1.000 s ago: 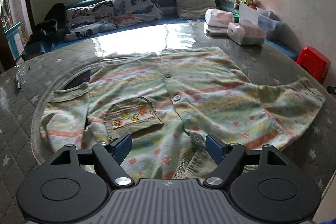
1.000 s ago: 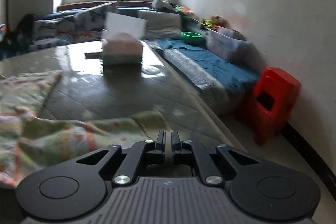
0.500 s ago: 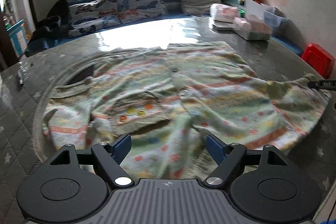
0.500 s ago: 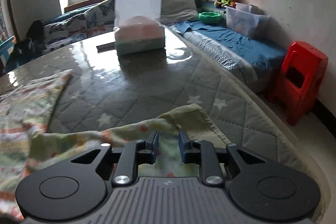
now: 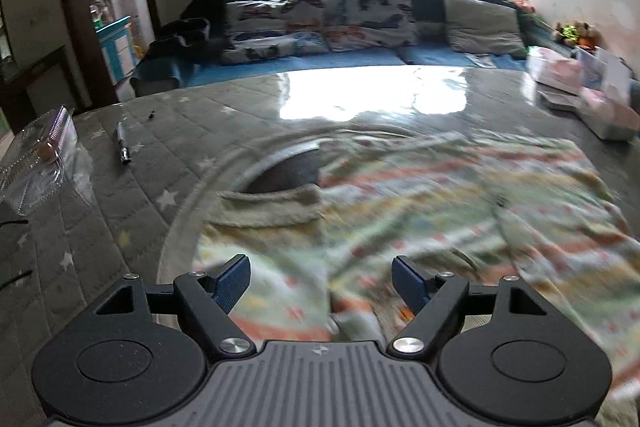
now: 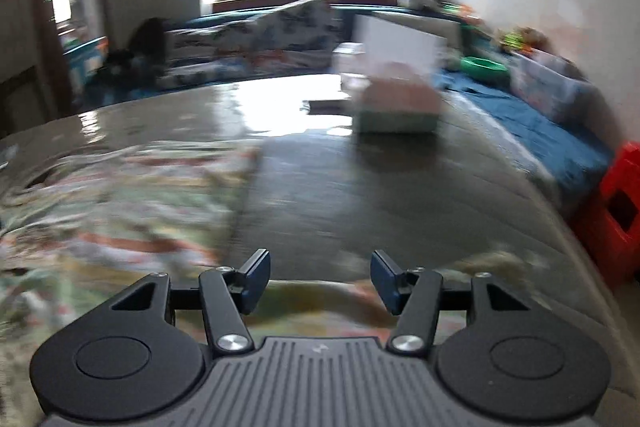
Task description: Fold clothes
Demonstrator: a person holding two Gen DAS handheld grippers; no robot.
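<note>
Striped cloth in pale green and orange, the shirt (image 5: 460,211), lay spread over the quilted table (image 5: 168,123), with one sleeve (image 5: 264,227) reaching toward the left side. The left gripper (image 5: 321,281) hung just above this sleeve with its jaws wide apart and nothing between them. The right gripper (image 6: 320,281) was also spread apart and empty, low over the near edge of the shirt (image 6: 120,211). Both views were blurred, so fine details were difficult to judge. I think the risk was a poor pinch: a jaw closing on only one layer, or catching the table cover beneath, would drag the shirt crooked. The pen (image 5: 123,143) lay well apart.
</note>
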